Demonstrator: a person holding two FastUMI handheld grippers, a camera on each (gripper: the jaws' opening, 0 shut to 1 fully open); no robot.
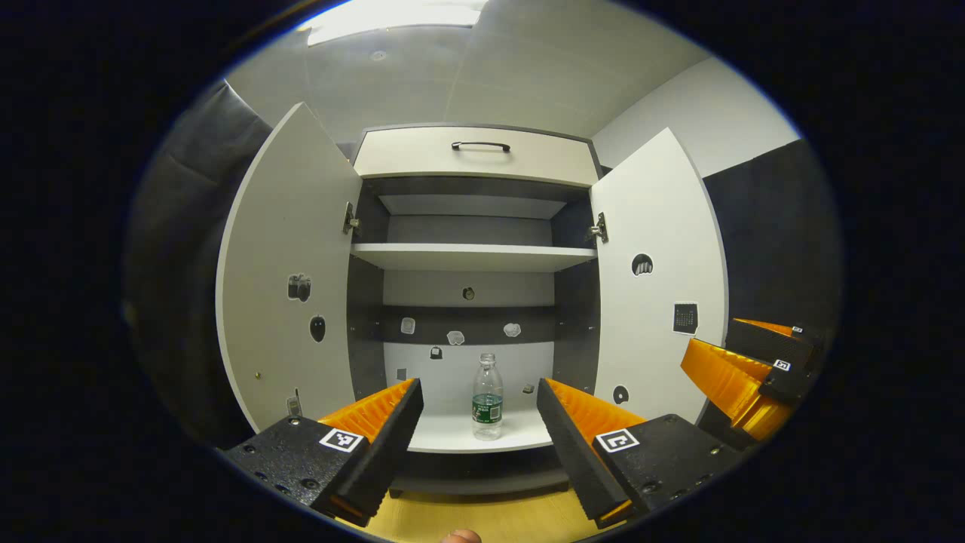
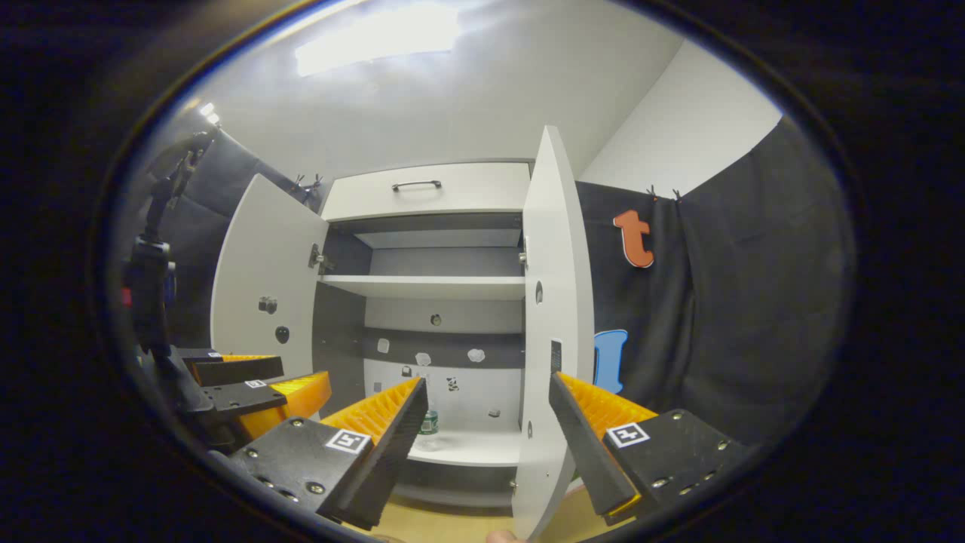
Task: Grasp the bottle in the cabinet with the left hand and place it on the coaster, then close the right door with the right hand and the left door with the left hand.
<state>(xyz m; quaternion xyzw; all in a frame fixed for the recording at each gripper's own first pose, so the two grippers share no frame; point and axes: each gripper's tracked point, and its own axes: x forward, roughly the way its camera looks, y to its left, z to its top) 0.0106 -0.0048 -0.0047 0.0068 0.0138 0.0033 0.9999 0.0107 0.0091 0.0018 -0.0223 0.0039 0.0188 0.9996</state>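
Note:
A clear water bottle [image 1: 488, 397] with a green label stands upright on the bottom shelf of the white cabinet [image 1: 471, 434], both doors swung wide. My left gripper [image 1: 477, 430] is open in front of the shelf, the bottle centred beyond its fingers, apart from them. The right gripper [image 1: 758, 362] shows at the right, past the right door [image 1: 656, 279]. In the right gripper view, my right gripper [image 2: 486, 434] is open, the right door's edge [image 2: 546, 317] standing between its fingers. The bottle [image 2: 429, 422] peeks out behind the left finger. The left gripper [image 2: 249, 385] sits at lower left.
The left door [image 1: 290, 279] stands open at the left. A middle shelf [image 1: 471, 257] and a drawer with a dark handle [image 1: 480, 145] lie above. Small stickers dot the doors and back panel. Wooden floor [image 1: 482, 520] runs below the cabinet. Black cloth hangs at both sides.

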